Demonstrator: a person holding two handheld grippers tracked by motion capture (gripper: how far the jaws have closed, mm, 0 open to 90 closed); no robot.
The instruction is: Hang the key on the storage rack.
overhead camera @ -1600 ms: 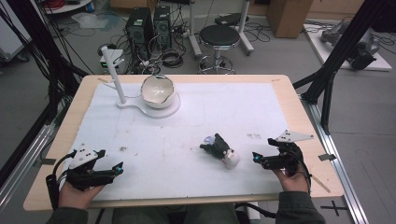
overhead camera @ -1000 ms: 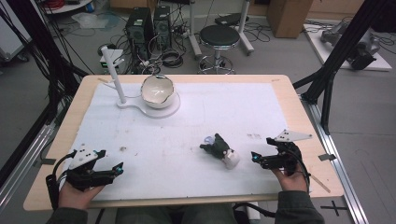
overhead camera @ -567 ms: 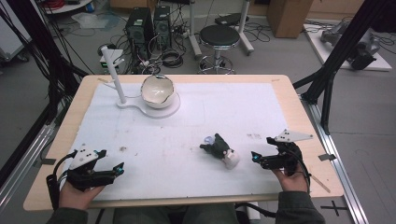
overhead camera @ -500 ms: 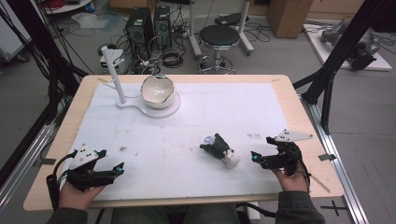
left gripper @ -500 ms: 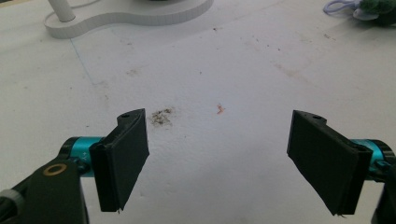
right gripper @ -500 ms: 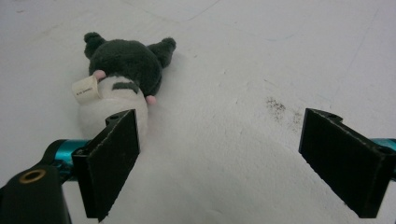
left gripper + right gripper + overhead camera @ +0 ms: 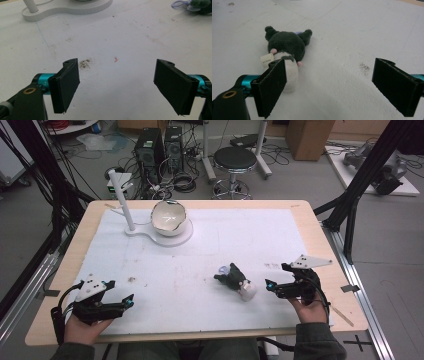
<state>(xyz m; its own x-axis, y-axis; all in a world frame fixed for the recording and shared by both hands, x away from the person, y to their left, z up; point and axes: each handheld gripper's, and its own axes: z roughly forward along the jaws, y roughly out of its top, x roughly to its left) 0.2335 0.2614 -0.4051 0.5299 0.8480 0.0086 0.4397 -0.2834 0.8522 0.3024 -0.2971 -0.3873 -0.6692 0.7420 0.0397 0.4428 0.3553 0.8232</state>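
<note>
lying on its side on the white mat of the bench (image 7: 325, 225), the plush toy (image 7: 234, 279) sits right of centre near the front edge, dark head pointing away from the person and pale body toward them. the right gripper (image 7: 274, 288) rests just beside it on the mat, held in the right hand (image 7: 310, 307); in the right gripper view its fingers (image 7: 273, 90) stand wide apart, empty, with the toy (image 7: 285, 52) ahead near the left one, not between them. the left gripper (image 7: 125, 303) rests near the front left corner, well apart from the toy, its fingers (image 7: 66, 83) also spread wide over bare, smudged mat. at the far left of the bench a bowl (image 7: 168, 217) sits on a white stand (image 7: 131, 215) with an upright post.
</note>
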